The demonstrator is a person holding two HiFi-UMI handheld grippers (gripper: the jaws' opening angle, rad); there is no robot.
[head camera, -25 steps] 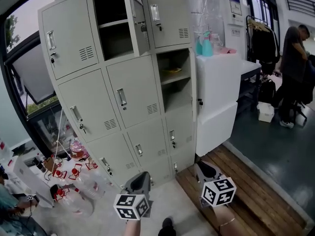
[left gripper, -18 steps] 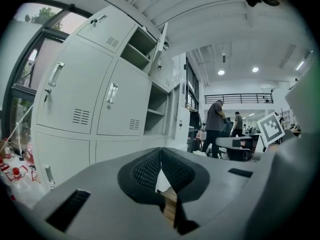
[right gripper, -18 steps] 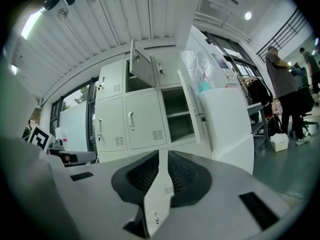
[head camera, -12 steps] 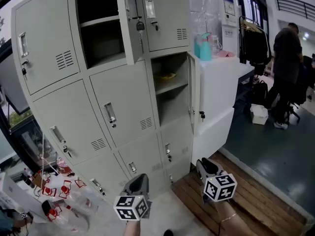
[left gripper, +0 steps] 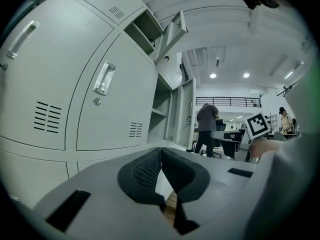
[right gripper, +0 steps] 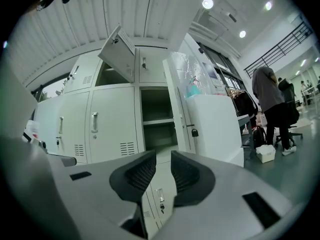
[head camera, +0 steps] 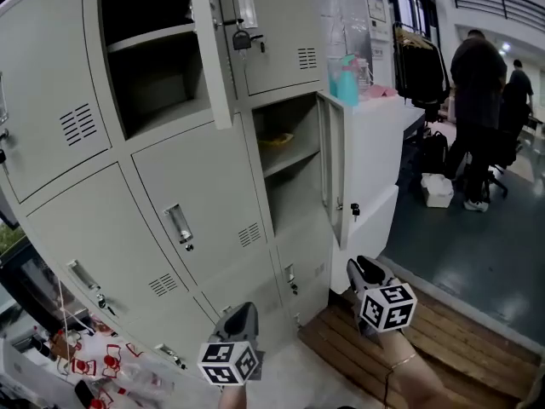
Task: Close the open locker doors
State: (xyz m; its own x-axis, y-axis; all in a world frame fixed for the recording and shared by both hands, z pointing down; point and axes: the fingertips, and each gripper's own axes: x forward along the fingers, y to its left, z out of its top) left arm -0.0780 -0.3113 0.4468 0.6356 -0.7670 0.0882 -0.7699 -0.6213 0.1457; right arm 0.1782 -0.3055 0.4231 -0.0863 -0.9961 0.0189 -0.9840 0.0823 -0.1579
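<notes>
On the locker bank (head camera: 204, 186) two pale grey steel doors stand open: the middle-row door (head camera: 335, 169) of the right column, swung out roughly square to the bank's front, long edge upright, padlock (head camera: 353, 210) hanging at its latch, and the top-row door (head camera: 209, 49) of the centre column. The right gripper (head camera: 358, 265), below and just short of the middle-row door, is judged the nearer; its jaws have just been opening and stand apart, empty. The left gripper (head camera: 246, 308), jaws together and empty, sits before the bank's lower centre column.
</notes>
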